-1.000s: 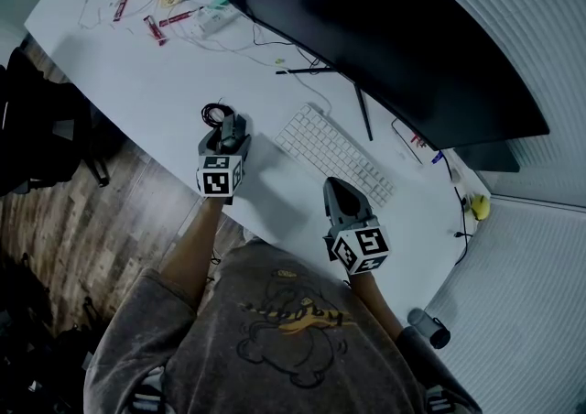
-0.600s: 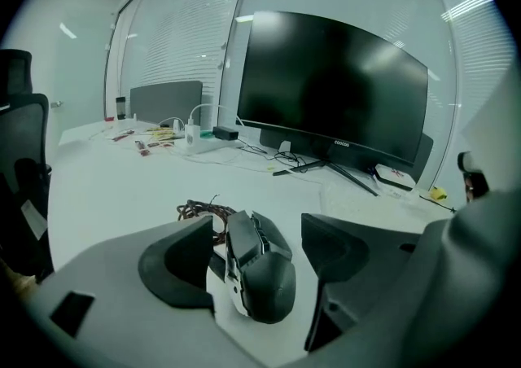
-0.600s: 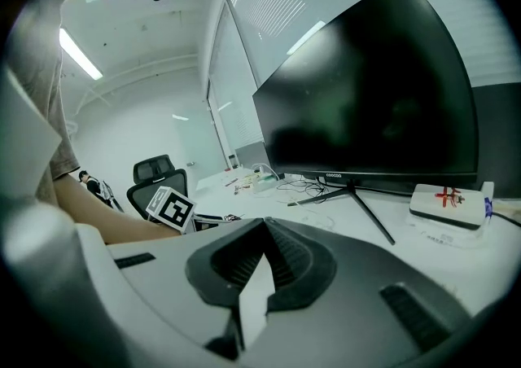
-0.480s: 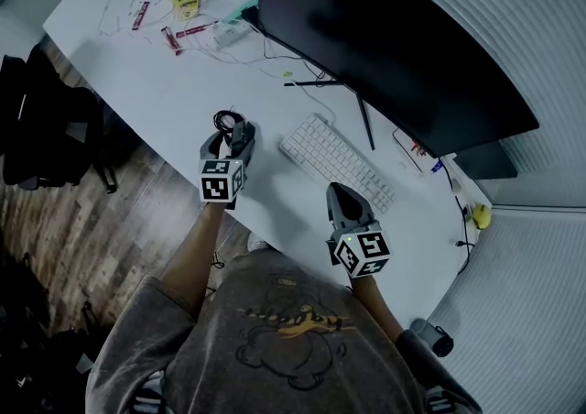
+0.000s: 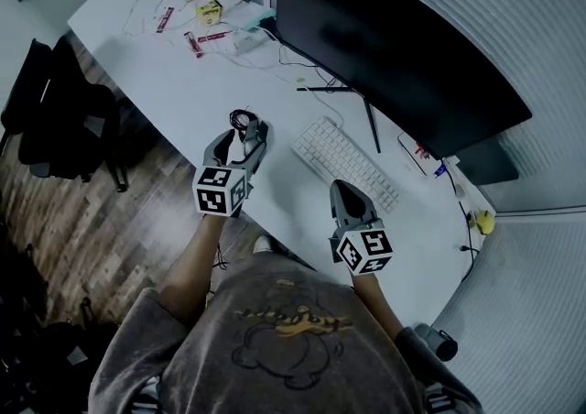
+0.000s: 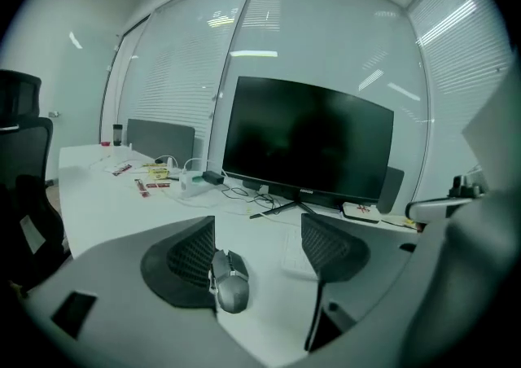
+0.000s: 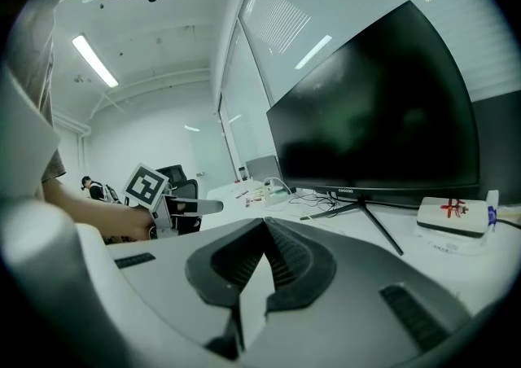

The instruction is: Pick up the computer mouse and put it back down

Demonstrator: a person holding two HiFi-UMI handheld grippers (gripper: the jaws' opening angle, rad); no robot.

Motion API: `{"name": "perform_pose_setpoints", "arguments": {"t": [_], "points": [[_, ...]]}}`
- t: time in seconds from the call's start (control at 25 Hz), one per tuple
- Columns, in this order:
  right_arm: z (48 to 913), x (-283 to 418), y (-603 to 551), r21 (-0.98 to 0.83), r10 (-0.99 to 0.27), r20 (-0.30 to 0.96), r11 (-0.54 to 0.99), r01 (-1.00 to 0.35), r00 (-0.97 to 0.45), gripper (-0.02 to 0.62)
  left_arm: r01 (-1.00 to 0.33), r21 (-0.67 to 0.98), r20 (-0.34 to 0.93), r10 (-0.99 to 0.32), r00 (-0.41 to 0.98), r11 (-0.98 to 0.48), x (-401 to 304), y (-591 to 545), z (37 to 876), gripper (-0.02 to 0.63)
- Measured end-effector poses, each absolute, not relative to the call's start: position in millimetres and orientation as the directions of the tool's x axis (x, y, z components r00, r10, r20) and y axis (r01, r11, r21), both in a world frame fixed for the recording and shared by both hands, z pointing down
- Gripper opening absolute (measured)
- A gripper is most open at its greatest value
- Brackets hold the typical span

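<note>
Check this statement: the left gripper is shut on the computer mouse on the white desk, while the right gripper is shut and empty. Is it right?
Wrong in one respect: the left gripper is open, its jaws apart around the computer mouse on the white desk, as the left gripper view shows. The right gripper is shut and empty.

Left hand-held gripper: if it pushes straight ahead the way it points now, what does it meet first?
The computer mouse. It lies on the desk between the open jaws of the left hand-held gripper, hard by the left jaw. Whether it touches that jaw is unclear.
</note>
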State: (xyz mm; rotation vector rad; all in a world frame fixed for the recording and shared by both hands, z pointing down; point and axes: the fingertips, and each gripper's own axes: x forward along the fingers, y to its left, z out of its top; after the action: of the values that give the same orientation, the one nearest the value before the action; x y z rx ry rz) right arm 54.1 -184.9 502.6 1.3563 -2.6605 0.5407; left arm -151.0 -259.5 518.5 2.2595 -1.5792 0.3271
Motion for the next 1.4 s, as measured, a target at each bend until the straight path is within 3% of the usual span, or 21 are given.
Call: {"name": "perform_pose_setpoints", "arguments": {"t": [0.56,0.6,0.68,0.8,1.0,1.4], "points": [[477.5,53.3,-161.1,-0.24,-0.775,0.185,0.56,-0.793,-0.604,0.006,-0.915,0.168,0.278,-0.873,0.402,-0.367,-131.4,-172.0,457.8,0.329],[476.7,53.8,-160.4,-0.239,-0.776,0.181,0.561,-0.793,-0.604,0.006,-0.918,0.162,0.269,-0.879,0.394,-0.362,-132.0,-168.0,456.9,0.307],[475.5,55.2,-159.7,-0.236,-0.779,0.176,0.56,-0.794,-0.602,0.006,-0.928,0.137,0.252,-0.893,0.372,-0.347,-133.4,-161.8,455.6,0.178],[475.1,56.9,-159.0,-0.233,-0.783,0.171,0.558,-0.796,-0.599,0.006,-0.938,0.11,0.242,-0.907,0.345,-0.328,-133.9,-156.1,457.0,0.068],[476.1,57.8,-156.5,-0.225,-0.784,0.171,0.559,-0.798,-0.597,0.006,-0.944,0.124,0.219,-0.919,0.327,-0.306,-139.7,-152.4,461.2,0.023],[479.4,55.6,-151.5,-0.21,-0.776,0.182,0.569,-0.795,-0.604,0.005,-0.944,0.169,0.247,-0.915,0.32,-0.284,-147.3,-145.7,477.5,0.02]]}}
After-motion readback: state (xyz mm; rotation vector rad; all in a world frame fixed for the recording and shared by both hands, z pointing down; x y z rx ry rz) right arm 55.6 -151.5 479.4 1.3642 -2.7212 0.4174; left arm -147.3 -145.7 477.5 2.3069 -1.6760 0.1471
